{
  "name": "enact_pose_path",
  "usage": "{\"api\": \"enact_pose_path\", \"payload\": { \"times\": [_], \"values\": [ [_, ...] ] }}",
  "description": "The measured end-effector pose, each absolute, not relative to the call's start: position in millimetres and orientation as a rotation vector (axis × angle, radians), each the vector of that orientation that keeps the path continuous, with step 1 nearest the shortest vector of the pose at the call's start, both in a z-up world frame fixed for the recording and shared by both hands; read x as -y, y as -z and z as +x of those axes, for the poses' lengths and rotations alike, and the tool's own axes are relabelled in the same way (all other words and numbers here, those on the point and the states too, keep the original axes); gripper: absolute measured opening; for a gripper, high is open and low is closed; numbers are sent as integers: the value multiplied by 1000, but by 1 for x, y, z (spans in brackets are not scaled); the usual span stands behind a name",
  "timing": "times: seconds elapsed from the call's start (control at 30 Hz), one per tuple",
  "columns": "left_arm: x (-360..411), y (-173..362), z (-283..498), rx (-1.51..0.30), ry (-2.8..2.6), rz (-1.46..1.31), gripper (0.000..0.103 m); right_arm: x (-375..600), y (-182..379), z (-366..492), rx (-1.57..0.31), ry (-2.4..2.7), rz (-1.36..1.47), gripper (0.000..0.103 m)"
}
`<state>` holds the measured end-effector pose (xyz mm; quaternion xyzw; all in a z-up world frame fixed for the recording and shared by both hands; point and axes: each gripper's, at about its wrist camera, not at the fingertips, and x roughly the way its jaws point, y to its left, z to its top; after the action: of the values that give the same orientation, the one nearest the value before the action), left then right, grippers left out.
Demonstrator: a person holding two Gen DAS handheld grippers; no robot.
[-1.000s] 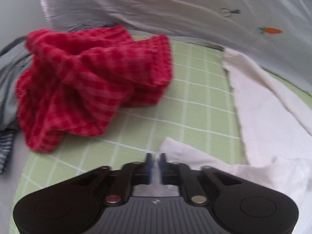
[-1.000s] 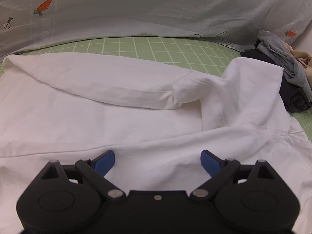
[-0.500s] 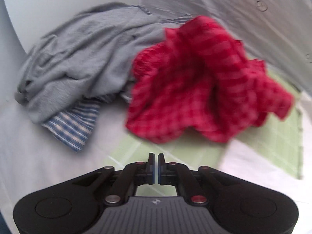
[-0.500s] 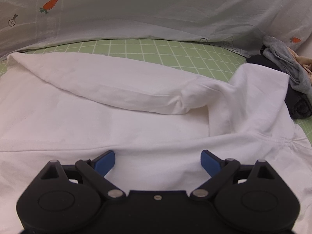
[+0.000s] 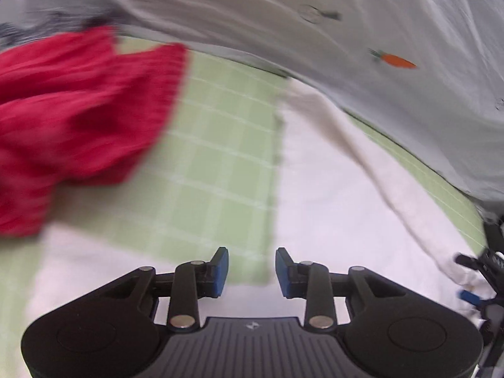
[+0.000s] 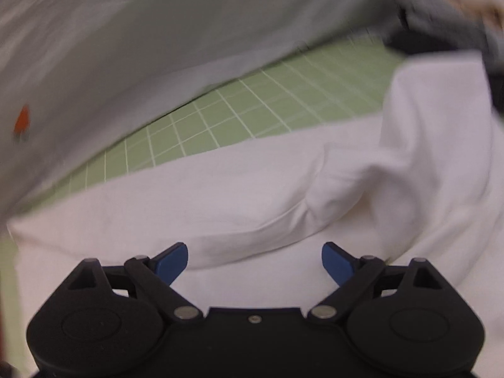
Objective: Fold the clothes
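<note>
The left claw (image 5: pixel 252 272) is released, its blue pads (image 5: pixel 220 271) parted over the seam where the white garment (image 5: pixel 340 195) meets the green mat (image 5: pixel 214 157). Nothing lies between the pads. The right claw (image 6: pixel 254 263) is spread wide and empty, hovering low above the same white garment (image 6: pixel 252 195).

In the left wrist view the garment's straight edge runs from about 12 o'clock down toward the claw, with bare gridded mat to its left. The red cloth (image 5: pixel 69 119) is heaped at 9 to 10 o'clock, apart from that edge, so a strip of mat stays open between them. A grey sheet (image 5: pixel 346 31) printed with a small carrot (image 5: pixel 397 60) closes off the far side from 11 to 3 o'clock. The right claw (image 5: pixel 475 286) shows at the frame edge near 4 o'clock.

In the right wrist view the garment (image 6: pixel 252 195) lies with its long axis left to right, a folded sleeve forming a ridge just ahead of the claw. Green mat (image 6: pixel 252 113) shows beyond its far edge, and the grey sheet (image 6: pixel 126 47) rises behind. Dark clothes (image 6: pixel 441 28) sit at 1 o'clock, touching the garment's far corner. No lettering is readable; both views are motion-blurred.
</note>
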<state>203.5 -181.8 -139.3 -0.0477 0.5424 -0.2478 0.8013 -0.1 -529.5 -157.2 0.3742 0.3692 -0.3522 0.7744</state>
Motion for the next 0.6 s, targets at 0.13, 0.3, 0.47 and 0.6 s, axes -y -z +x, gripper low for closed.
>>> {"api": "enact_pose_path", "payload": {
  "times": [0.13,0.3,0.47,0.6],
  "values": [
    [221,148,222,-1189,537,-121,47,541,161,15,-762,831,852,92],
    [253,139,247,-1162,518,-185,64,550,160,28,-735,921,782,57],
    [274,136,279,-1151,481,-321,67,559,147,21,-690,863,671,9],
    [297,133,301,-1154,448,-402,71,563,128,16,-647,806,561,7]
  ]
}}
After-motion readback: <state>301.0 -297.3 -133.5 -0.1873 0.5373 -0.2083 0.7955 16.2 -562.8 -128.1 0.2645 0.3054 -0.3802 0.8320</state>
